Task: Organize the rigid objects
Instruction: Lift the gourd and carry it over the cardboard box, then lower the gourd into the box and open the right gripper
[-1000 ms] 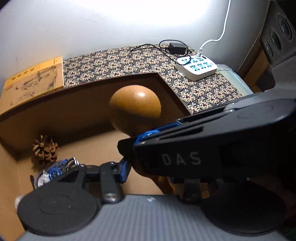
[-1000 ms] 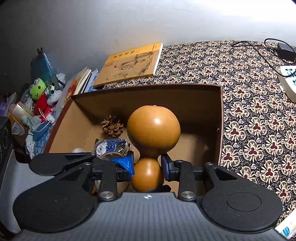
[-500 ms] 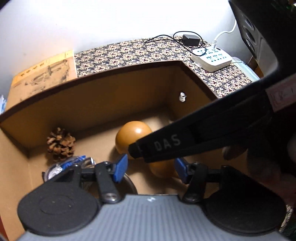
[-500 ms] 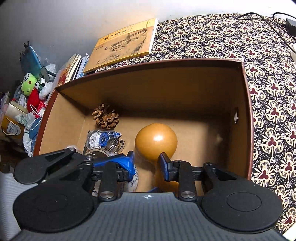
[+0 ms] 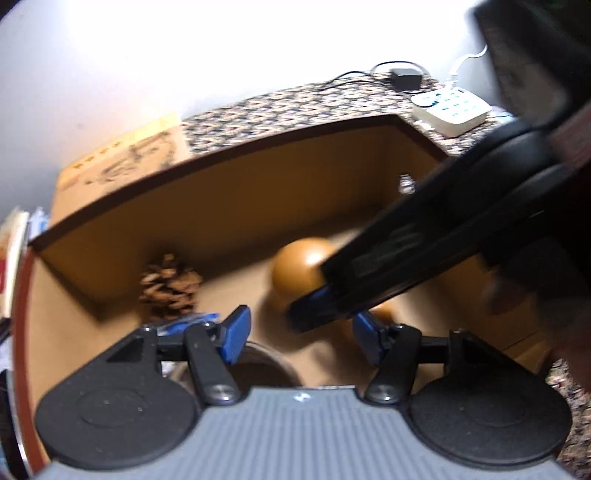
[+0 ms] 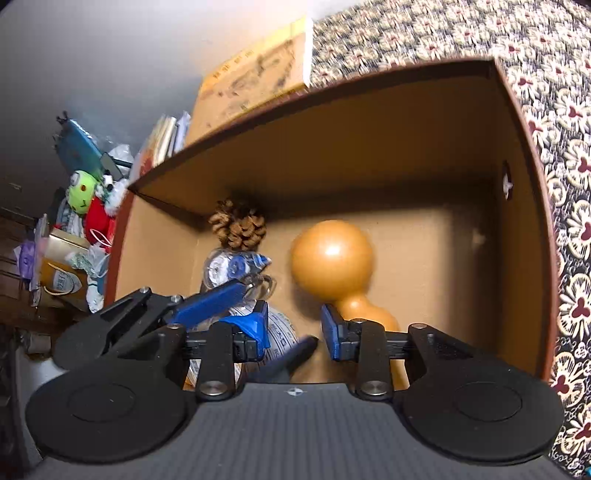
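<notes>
No lettering is sharp enough to read.

Patterned tablecloth (image 6: pixel 424 40) bears box (image 6: pixel 369 122), book (image 6: pixel 255 85), power strip (image 5: pixel 452 109).

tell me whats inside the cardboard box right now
Inside the cardboard box: a gourd lying down, a pine cone, a correction tape dispenser. The near corner is covered by the grippers.

Plain grey wall (image 6: pixel 110 55) behind patterned tablecloth (image 6: pixel 461 33); bright light top, left-wrist view.
</notes>
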Demonstrator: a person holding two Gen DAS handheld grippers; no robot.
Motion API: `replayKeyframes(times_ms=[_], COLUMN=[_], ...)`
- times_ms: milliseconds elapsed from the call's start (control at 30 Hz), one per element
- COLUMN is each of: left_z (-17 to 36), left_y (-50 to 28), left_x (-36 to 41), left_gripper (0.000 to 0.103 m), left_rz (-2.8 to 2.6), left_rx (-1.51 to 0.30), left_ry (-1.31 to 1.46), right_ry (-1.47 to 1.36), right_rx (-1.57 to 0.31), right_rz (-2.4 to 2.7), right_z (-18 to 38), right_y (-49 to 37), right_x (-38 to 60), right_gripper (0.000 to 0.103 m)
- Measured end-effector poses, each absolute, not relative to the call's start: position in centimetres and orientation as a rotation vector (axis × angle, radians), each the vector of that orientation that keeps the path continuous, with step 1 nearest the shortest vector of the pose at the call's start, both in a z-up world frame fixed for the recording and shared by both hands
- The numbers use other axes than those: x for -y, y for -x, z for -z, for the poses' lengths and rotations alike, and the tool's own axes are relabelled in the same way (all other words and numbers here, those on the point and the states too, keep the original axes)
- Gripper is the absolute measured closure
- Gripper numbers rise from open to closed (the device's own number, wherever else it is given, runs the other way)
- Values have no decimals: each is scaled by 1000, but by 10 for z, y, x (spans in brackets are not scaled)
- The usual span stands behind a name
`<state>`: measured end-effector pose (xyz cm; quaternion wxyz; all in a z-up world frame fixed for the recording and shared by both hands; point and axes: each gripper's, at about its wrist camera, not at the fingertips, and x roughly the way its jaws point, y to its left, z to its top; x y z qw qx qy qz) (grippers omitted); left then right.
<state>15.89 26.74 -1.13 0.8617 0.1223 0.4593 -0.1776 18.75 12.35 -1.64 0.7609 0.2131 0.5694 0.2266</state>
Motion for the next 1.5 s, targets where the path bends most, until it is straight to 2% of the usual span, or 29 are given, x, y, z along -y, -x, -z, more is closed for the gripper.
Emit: replayKeyframes(times_ms=[233, 300, 633, 800, 967, 1500], left_z=[12, 13, 16, 16, 16, 12], left_y=[-162, -162, -163, -162, -162, -165], left_x=[-284, -282, -284, -285, -287, -289], left_gripper=[33, 33, 32, 31, 31, 30], left_rz=[357, 350, 348, 359, 364, 295], left_rx=[-983, -984, -986, -984, -982, -1009], left_ry=[-184, -192, -175, -170, -159, -142], right_ry=[-339, -279, -179, -305, -585, -497], right_rx=[-1132, -1132, -1157, -1250, -1314, -1172], right_rz=[-394, -363, -302, -324, -415, -382], right_z=[-3, -2, 1, 21, 36, 13], right_y=[-182, -184, -185, -193, -191, -173], right_x=[-123, -126, -135, -136, -131, -129], right_gripper=[88, 91, 89, 87, 86, 86])
